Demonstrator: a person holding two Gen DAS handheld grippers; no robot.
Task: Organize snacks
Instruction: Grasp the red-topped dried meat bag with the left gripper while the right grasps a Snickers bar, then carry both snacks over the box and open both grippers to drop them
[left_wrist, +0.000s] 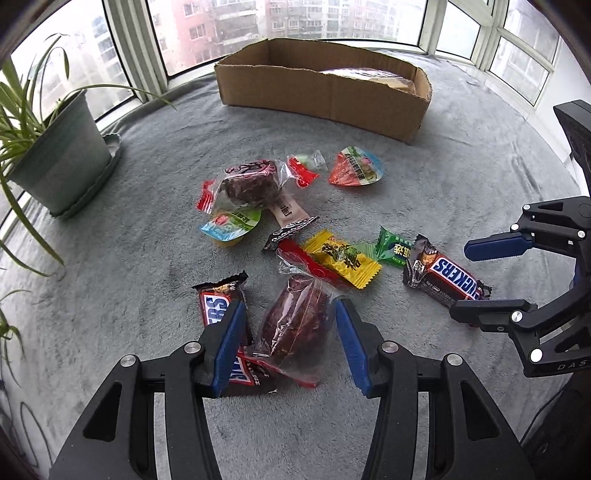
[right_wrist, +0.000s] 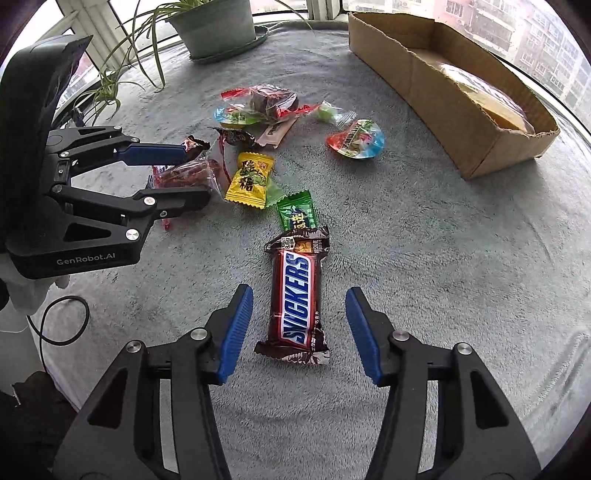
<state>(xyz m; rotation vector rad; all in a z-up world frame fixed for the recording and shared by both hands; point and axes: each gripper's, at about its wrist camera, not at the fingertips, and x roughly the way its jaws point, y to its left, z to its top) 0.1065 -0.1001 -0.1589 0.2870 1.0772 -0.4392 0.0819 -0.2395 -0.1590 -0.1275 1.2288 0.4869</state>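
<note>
progress: early, one packet in cardboard box (left_wrist: 325, 92), about ten snacks loose | left gripper (left_wrist: 291, 343) jaws wide around red-wrapped cake (left_wrist: 295, 321) | right gripper (right_wrist: 299, 332) jaws wide around Snickers bar (right_wrist: 297, 295)

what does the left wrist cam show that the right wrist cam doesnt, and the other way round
Only the left wrist view shows the second Snickers bar lying flat under the left gripper's near finger; in the right wrist view only its wrapper end peeks out. Only the right wrist view shows the black cable looping off the table edge and the GenRobot.AI lettering on the left gripper's body. Both show the cardboard box with a packet inside, the potted plant, the yellow candy, and both grippers open: left around the clear-wrapped dark snack, right gripper around the Snickers bar.
</note>
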